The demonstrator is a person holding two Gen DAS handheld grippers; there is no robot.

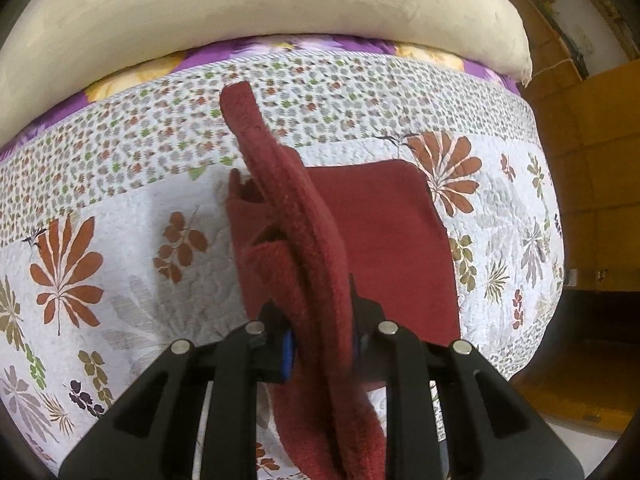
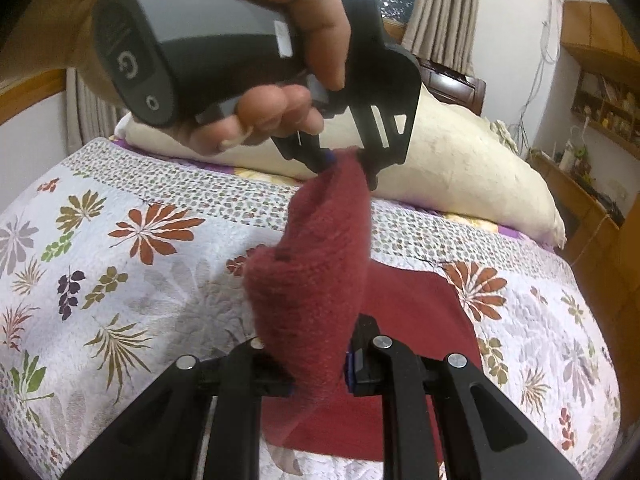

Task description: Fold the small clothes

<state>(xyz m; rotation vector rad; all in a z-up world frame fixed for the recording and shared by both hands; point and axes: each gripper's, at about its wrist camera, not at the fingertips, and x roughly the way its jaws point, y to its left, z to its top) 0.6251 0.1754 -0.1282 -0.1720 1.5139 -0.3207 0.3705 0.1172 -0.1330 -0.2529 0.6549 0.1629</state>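
Left wrist: your left gripper (image 1: pixel 320 344) pinches the red cloth (image 1: pixel 384 240) edge, lifted off the quilt (image 1: pixel 120 240) — ready to carry over. Right wrist: your right gripper (image 2: pixel 320 372) clamps the same edge nearer — the left one (image 2: pixel 346 162) holds the far end, keeping it taut.

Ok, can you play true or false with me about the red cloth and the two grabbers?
1. Both grabbers pinch the red cloth. True: the left gripper and the right gripper each clamp it.
2. The cloth lies completely flat. False: part is lifted between the grippers, and the rest lies on the quilt.
3. The quilt is plain blue. False: it is white with leaf and flower prints.
4. A hand holds the left gripper's grey handle. True.
5. A cream pillow lies behind the quilt. True.
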